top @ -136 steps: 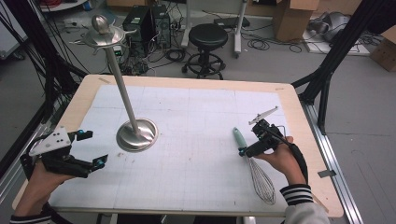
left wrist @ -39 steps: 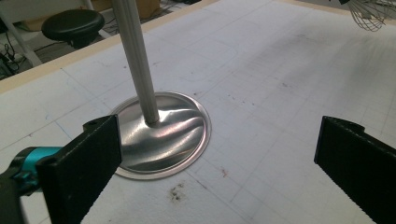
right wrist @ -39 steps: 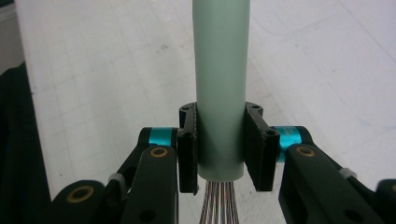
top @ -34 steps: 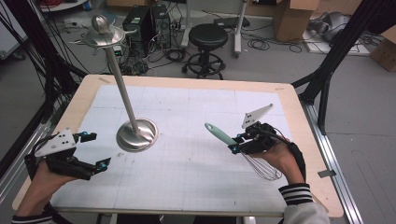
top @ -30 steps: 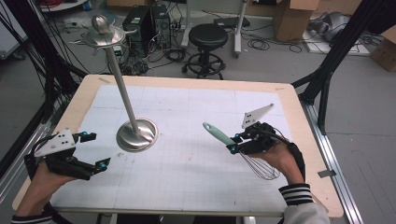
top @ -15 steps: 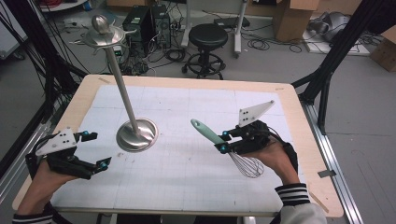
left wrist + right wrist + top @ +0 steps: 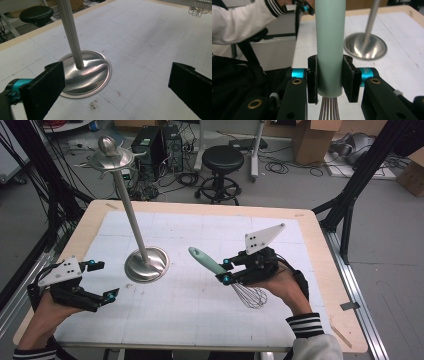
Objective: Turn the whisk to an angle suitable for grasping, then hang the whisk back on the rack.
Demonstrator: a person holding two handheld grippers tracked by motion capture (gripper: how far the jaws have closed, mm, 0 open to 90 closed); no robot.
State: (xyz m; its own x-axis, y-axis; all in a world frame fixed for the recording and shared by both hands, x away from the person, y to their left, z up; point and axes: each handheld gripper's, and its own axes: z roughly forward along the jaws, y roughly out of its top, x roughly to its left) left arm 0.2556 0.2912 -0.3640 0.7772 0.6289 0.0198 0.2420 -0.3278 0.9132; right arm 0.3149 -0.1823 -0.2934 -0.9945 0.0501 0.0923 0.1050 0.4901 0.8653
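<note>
A whisk with a mint-green handle (image 7: 204, 260) and wire loops (image 7: 250, 295) is held off the table, its handle slanting up and left. My right gripper (image 7: 226, 271) is shut on the handle just above the wires, and in the right gripper view both pads (image 7: 350, 75) press the handle (image 7: 329, 37). A tall metal stand has a round base (image 7: 146, 265) left of the whisk, with its spoked top (image 7: 109, 157) leaning back. My left gripper (image 7: 106, 280) rests open near the table's front left, its jaws (image 7: 116, 75) wide apart and bare before the base (image 7: 85, 75).
A white gridded mat (image 7: 200, 320) covers the wooden table (image 7: 320, 250). Beyond the far edge are a black stool (image 7: 222, 160), cables and boxes. The left hand's striped sleeve (image 7: 242, 17) appears in the right gripper view.
My right gripper has picked the whisk up from the mat and carried it left and upward toward the stand. The left gripper has stayed where it was.
</note>
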